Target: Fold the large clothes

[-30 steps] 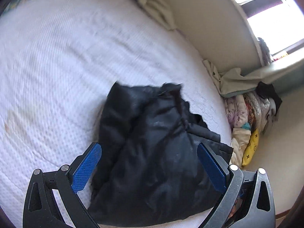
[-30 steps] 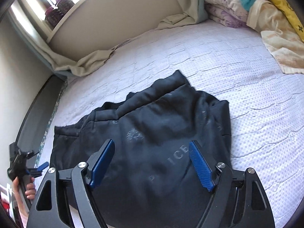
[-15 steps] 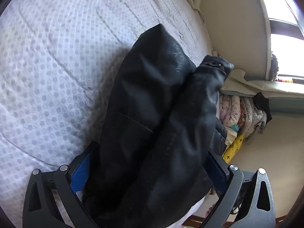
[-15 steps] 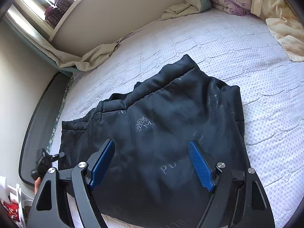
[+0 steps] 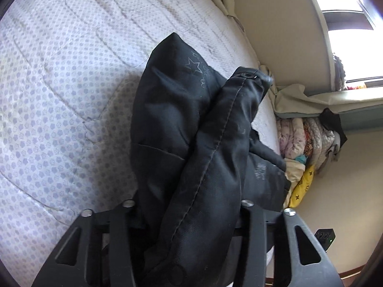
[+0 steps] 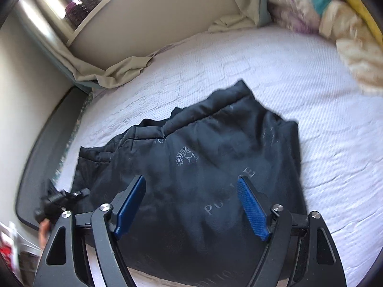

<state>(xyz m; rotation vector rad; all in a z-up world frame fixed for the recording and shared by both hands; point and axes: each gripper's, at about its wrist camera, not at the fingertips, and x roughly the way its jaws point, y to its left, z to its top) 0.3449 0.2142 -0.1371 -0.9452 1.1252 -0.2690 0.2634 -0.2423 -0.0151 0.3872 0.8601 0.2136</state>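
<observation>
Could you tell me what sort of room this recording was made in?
Most likely a bedroom: a black jacket lies on a quilted white mattress, folded bedding is stacked at one end, and a window sill runs along the wall.

a quilted white mattress (image 6: 299,76) meets a cream wall (image 6: 167,12) under a bright window (image 5: 340,4).

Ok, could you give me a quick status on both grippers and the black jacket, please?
Left gripper closing on a bunched edge of the black jacket. Right gripper closing slightly, over the jacket, nothing gripped. Jacket on the white mattress, partly folded. Nothing in the way.
</observation>
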